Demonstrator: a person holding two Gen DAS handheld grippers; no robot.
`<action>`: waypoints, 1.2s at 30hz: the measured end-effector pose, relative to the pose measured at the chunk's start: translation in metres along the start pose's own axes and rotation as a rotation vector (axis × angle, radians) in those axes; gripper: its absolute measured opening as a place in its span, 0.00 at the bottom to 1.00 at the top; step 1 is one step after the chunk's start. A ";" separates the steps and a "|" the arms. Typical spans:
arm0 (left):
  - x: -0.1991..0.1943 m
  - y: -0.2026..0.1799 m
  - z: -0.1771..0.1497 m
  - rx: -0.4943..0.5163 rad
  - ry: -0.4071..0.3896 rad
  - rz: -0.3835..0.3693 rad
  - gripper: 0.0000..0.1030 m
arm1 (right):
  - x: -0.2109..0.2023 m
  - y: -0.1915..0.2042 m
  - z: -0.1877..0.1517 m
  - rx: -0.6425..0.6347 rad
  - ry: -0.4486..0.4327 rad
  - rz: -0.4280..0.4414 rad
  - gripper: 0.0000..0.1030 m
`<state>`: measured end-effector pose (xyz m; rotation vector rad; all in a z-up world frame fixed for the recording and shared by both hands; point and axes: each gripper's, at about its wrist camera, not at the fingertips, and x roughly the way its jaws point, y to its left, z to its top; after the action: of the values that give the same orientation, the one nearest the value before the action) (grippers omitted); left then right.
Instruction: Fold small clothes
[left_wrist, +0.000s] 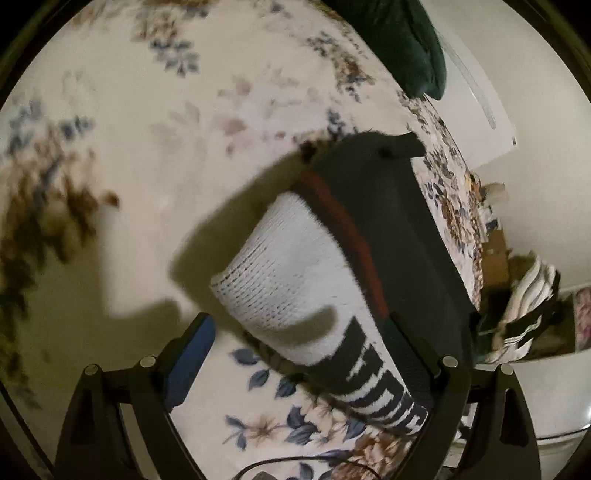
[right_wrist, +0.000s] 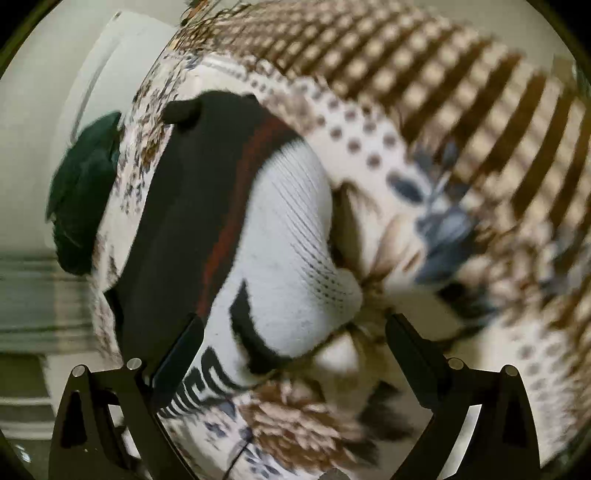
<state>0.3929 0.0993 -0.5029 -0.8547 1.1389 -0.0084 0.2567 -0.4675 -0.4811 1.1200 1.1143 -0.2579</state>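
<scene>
- Sock (left_wrist: 295, 266), white knit with black lettering, a red stripe and a black section, lying on the floral bedspread (left_wrist: 147, 147), folded over on itself.
- Left claw (left_wrist: 295, 354): jaws spread wide, blue-padded finger (left_wrist: 188, 362) on bare bedspread, the other finger against the sock's black edge; sock between the fingers, not pinched.
- Right claw (right_wrist: 295, 354): jaws wide apart, one finger (right_wrist: 177, 365) lying over the sock's lettered end, the other clear of it; nothing gripped.
- Dark green cloth (left_wrist: 402, 40) at the far bed edge, well apart from the sock.
- Striped cloth heap (left_wrist: 524, 314) off the bed's side.
</scene>
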 end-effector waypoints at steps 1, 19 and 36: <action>0.007 0.001 0.001 -0.008 0.002 -0.014 0.90 | 0.008 -0.003 0.001 0.017 -0.001 0.020 0.98; 0.031 -0.028 0.013 -0.083 -0.174 -0.067 0.36 | 0.036 -0.017 0.001 0.178 -0.093 0.149 0.36; 0.003 0.056 -0.063 -0.105 -0.039 -0.066 0.54 | -0.025 -0.094 -0.052 0.115 0.023 0.027 0.34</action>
<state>0.3219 0.0999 -0.5481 -0.9820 1.0818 0.0139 0.1524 -0.4772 -0.5158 1.2414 1.1150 -0.2913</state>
